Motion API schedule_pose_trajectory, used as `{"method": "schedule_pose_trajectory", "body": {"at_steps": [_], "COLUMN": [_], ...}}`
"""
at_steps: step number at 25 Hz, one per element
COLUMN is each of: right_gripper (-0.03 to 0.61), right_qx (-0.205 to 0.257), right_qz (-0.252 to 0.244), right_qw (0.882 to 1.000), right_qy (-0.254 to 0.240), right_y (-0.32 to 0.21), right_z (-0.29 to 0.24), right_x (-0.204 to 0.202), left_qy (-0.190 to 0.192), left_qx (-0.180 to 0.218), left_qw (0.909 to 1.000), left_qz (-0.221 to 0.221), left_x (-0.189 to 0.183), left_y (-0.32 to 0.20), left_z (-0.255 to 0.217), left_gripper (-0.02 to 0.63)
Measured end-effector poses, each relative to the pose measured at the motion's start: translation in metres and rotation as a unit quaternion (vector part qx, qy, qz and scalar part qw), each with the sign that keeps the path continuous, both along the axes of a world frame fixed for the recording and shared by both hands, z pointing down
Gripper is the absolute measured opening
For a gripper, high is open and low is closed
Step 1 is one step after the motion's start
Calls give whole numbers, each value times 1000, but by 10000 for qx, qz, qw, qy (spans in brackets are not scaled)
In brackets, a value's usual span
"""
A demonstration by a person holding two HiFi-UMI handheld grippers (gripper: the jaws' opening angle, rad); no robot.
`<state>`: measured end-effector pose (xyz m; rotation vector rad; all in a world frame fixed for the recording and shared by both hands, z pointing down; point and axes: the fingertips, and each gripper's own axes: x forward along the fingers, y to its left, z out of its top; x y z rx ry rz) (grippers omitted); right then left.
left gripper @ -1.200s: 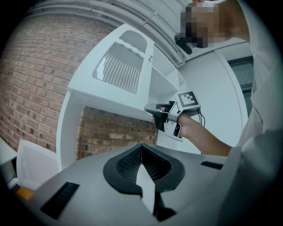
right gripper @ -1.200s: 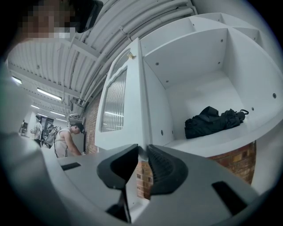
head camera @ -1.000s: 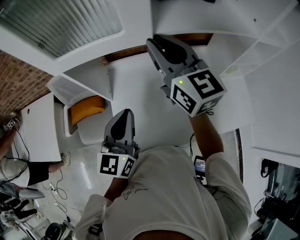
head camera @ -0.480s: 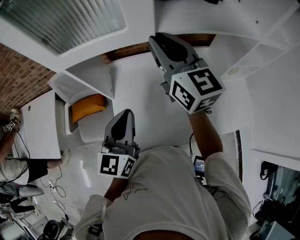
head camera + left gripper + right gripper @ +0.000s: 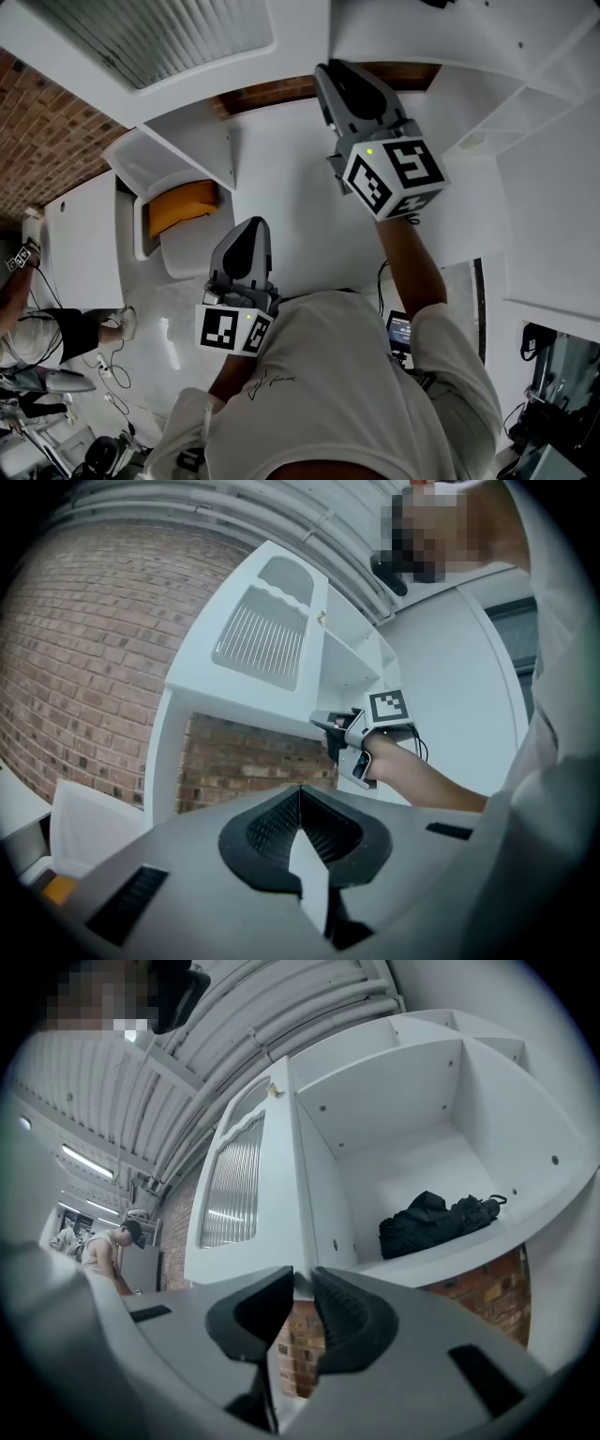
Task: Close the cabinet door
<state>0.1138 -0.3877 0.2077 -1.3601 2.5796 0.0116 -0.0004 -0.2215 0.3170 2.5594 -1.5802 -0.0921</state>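
Observation:
The white cabinet stands open, and a black bag lies on its shelf. Its door has a ribbed glass panel and swings out to the left; it also shows in the head view as the door. My right gripper is raised to the door's lower corner, jaws narrowly apart with the door's edge between the tips. In the head view the right gripper sits under that edge. My left gripper hangs low near my chest, shut and holding nothing.
A brick wall runs behind and beside the cabinet. A lower white unit holds a yellow object. A person sits at the far left among cables on the floor. More open white shelves lie to the right.
The right gripper and the door's lower edge have shifted a little to the right together. The left gripper has stayed where it was.

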Motion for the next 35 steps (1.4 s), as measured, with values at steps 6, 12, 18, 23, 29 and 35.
{"method": "schedule_pose_trajectory", "body": {"at_steps": [6, 12, 18, 23, 29, 35], "right_gripper": [61, 49, 41, 35, 31, 28], "right_qx": [20, -46, -193, -346, -494, -619], "right_qz": [293, 357, 373, 500, 594, 615], "right_qw": [9996, 9991, 9984, 9968, 9947, 9924], "right_qy": [40, 221, 366, 510, 673, 863], "right_y": [7, 20, 37, 53, 78, 101], "right_z": [2, 7, 20, 32, 44, 57], "right_x": [3, -6, -17, -20, -22, -31], "left_qy": [21, 44, 219, 240, 260, 200], "left_qx": [31, 38, -4, -45, -59, -117], "left_qw": [10000, 9999, 9996, 9994, 9992, 9995], "left_qz": [-13, 106, 189, 250, 294, 231], "left_x": [-12, -23, -38, -44, -51, -64], "left_y": [6, 12, 18, 25, 36, 47], "left_z": [-4, -7, -7, -5, -6, -3], "left_gripper": [17, 17, 17, 17, 17, 17]}}
